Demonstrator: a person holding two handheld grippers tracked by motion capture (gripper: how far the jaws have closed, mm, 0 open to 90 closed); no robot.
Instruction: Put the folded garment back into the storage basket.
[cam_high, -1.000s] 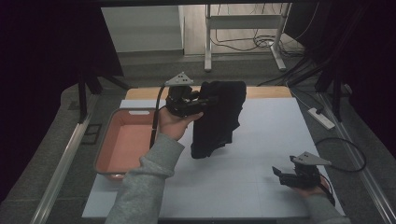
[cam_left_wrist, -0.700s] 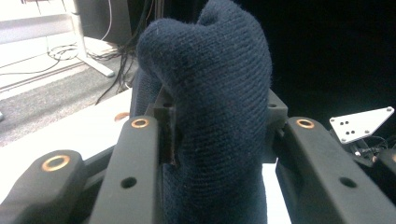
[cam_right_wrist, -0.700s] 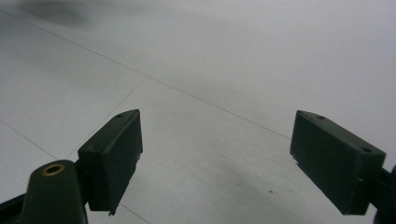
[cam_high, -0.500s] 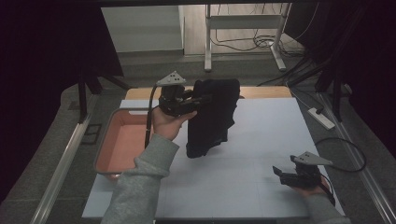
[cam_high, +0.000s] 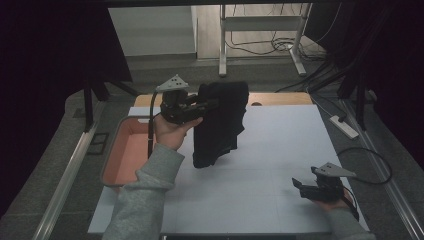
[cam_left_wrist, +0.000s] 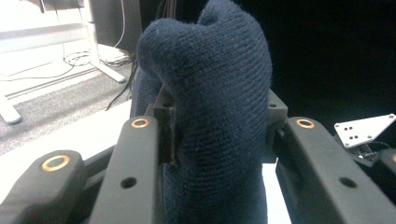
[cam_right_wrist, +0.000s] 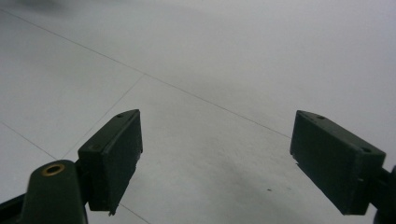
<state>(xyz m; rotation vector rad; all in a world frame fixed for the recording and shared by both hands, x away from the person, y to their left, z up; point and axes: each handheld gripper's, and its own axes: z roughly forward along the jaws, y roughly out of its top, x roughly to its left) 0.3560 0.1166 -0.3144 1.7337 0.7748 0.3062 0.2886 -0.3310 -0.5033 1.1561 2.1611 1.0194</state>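
In the high view, the left gripper (cam_high: 212, 104) is raised above the far left part of the white table (cam_high: 280, 150), clenched on the upper edge of a dark navy knitted garment (cam_high: 220, 125). The garment hangs down from the jaws, its lower end near or touching the table surface; which of the two cannot be told. In the left gripper view, the knitted garment (cam_left_wrist: 219, 107) bulges up between the two black jaws, which press on it from both sides.

A salmon-pink tray (cam_high: 127, 155) sits at the table's left edge, just beside the left hand (cam_high: 172, 131).

The right gripper (cam_high: 298, 185) rests low near the table's near right corner, well apart from the garment. In the right gripper view, its jaws stand wide apart with nothing between them, over the bare white table (cam_right_wrist: 210, 70).
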